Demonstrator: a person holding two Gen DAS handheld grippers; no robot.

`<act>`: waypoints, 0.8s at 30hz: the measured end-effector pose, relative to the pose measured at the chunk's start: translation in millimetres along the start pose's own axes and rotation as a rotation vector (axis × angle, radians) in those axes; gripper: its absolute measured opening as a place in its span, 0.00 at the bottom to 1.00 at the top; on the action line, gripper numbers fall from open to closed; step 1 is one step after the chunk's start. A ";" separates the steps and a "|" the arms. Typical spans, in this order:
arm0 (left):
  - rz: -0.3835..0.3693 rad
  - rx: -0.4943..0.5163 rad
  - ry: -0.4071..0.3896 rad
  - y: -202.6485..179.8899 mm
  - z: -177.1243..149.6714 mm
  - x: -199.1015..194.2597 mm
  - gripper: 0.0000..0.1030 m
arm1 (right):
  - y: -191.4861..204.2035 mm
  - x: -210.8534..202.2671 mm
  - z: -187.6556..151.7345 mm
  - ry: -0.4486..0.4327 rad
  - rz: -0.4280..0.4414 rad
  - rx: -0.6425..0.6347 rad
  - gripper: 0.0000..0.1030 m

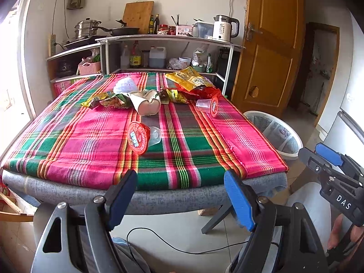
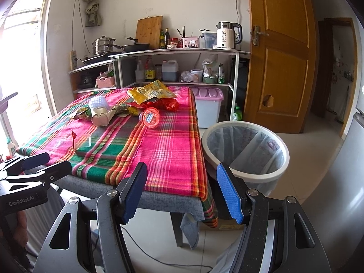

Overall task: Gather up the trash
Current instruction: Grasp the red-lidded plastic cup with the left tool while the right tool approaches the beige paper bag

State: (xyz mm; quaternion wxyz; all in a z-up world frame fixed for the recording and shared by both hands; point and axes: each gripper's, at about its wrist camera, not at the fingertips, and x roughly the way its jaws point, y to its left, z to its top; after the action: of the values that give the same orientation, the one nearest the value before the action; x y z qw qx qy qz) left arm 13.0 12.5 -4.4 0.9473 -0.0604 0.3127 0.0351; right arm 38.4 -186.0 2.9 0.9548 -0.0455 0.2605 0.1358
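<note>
The left tool (image 1: 180, 201) is held wide open and empty before the near edge of the surface (image 1: 159, 195). Wrappers (image 1: 109, 101) and cups (image 1: 141, 136) are scattered mid-cloth, bare cloth left in front. The right tool (image 2: 182, 192) is likewise spread and empty, the bin (image 2: 245, 150) seen just past the right edge.

Left tongs (image 1: 179, 201) hung open before the table (image 1: 159, 195); a red-lidded cup (image 1: 142, 137) lay near, wrappers (image 1: 109, 101) farther, bin (image 1: 276, 134) rightward.

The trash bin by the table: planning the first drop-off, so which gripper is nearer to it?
Right. The right gripper hangs open just before the trash bin, off the table's corner. The left gripper, also open, faces the table's near edge, farther over.
</note>
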 end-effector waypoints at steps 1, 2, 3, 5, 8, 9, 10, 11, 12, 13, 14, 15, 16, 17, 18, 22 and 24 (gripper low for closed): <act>0.007 0.003 -0.001 1.1 1.8 1.9 0.78 | 1.6 2.4 2.1 -0.001 0.006 -0.005 0.62; 0.012 0.001 -0.002 4.1 4.0 4.6 0.78 | 2.8 5.3 4.0 -0.001 0.010 -0.010 0.62; 0.013 -0.004 0.000 6.6 6.3 7.4 0.78 | 4.2 8.5 6.1 0.000 0.015 -0.015 0.62; 0.010 -0.019 0.008 13.0 10.9 14.1 0.78 | 6.7 15.9 10.6 0.005 0.028 -0.021 0.62; 0.017 -0.042 0.012 23.3 19.1 23.1 0.78 | 11.3 26.5 18.4 0.007 0.047 -0.035 0.62; 0.023 -0.042 0.011 25.7 21.9 25.5 0.78 | 12.9 30.0 21.1 0.008 0.057 -0.040 0.62; 0.031 -0.040 0.008 27.6 24.8 27.7 0.78 | 13.9 33.0 23.4 0.008 0.067 -0.043 0.62; 0.036 -0.039 0.005 29.5 27.4 29.9 0.78 | 15.5 36.7 26.0 0.009 0.075 -0.047 0.62; 0.034 -0.042 0.005 32.2 30.1 32.7 0.78 | 16.8 40.9 28.9 0.011 0.083 -0.050 0.62; 0.033 -0.047 0.010 35.5 32.9 36.0 0.78 | 17.5 45.0 31.9 0.014 0.092 -0.052 0.62; 0.034 -0.049 0.017 38.7 35.5 40.3 0.78 | 18.5 49.4 35.5 0.017 0.100 -0.053 0.62; 0.034 -0.053 0.023 41.2 37.7 44.2 0.78 | 18.9 53.4 38.8 0.019 0.107 -0.053 0.62; 0.031 -0.056 0.032 43.9 39.7 48.4 0.78 | 19.7 57.9 42.0 0.022 0.112 -0.053 0.62; 0.027 -0.060 0.044 46.8 41.8 53.3 0.78 | 20.4 62.8 45.7 0.026 0.118 -0.054 0.62; 0.024 -0.066 0.050 49.0 43.1 56.7 0.78 | 21.0 67.8 48.7 0.033 0.125 -0.054 0.62; 0.007 -0.085 0.081 56.1 46.5 70.6 0.78 | 22.6 84.8 61.4 0.050 0.139 -0.056 0.62; 0.004 -0.089 0.100 58.8 46.6 78.3 0.78 | 24.1 91.4 67.3 0.051 0.145 -0.060 0.62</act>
State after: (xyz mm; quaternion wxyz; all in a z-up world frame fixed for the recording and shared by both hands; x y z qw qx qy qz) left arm 97.0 79.3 -19.4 0.9268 -0.1035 0.3577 0.0478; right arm 139.9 -130.7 13.8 0.9337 -0.0587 0.2831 0.2113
